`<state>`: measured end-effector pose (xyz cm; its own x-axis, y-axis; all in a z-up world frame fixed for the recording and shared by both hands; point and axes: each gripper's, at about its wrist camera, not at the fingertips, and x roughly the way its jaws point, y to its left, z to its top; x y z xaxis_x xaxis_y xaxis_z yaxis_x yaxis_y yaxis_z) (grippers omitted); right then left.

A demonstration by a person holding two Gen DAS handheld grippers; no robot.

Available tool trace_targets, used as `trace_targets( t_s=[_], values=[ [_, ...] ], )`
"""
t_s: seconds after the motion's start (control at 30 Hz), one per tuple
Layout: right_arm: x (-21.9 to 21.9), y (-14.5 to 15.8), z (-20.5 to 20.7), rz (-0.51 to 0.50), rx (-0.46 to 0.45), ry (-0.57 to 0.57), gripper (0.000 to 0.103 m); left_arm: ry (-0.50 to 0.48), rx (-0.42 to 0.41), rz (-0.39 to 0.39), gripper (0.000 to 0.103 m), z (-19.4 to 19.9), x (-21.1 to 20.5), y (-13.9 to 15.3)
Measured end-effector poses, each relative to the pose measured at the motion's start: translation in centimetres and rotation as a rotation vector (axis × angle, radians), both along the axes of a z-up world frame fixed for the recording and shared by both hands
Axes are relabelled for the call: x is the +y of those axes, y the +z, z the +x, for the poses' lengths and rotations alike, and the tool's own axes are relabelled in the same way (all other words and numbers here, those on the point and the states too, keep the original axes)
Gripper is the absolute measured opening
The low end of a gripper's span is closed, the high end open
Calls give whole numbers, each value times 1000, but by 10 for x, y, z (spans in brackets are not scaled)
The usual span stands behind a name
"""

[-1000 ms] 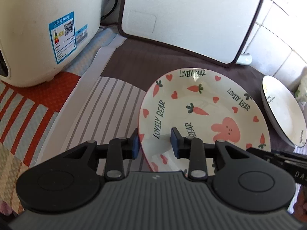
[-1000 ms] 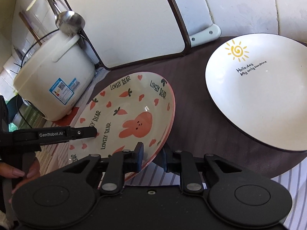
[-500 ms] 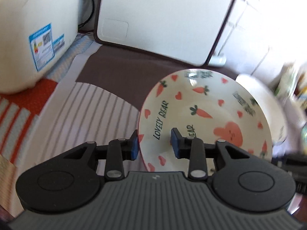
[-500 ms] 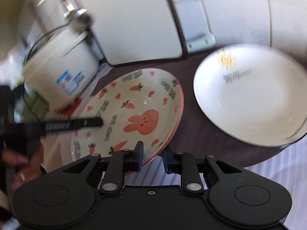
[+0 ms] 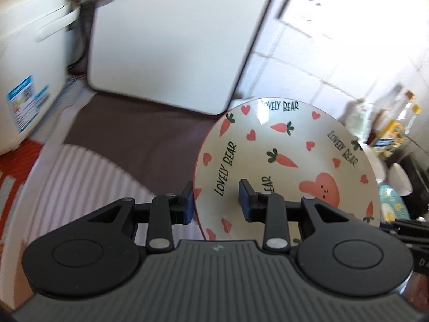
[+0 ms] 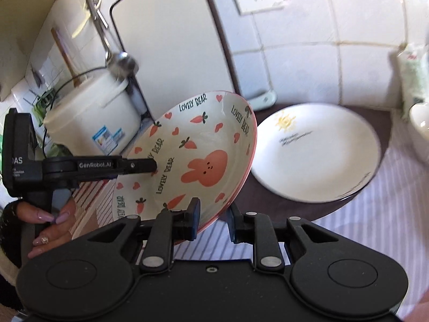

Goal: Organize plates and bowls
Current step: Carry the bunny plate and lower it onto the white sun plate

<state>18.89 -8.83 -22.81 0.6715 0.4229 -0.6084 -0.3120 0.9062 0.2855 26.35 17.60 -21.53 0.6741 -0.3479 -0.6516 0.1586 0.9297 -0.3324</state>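
The rabbit-and-carrot bowl (image 6: 198,158) is held tilted above the brown mat (image 5: 134,139), clear of the surface. The left gripper (image 5: 215,201) pinches its rim, one finger inside, one outside. The right gripper (image 6: 213,220) pinches the opposite rim likewise. A white sun-print plate (image 6: 316,150) lies flat on the mat beside it. A rice cooker (image 6: 91,115) stands behind.
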Motion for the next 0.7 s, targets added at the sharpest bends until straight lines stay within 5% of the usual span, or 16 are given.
trace_targets(
  t_s=[0.3,0.7],
  values=[
    [-48,12,-17,90,-24,-178,26,-82,-71,40,30,12,-50,22],
    [-74,10,6,91,-27,-174,26,-96,-22,18,30,45,-78,15]
  ],
)
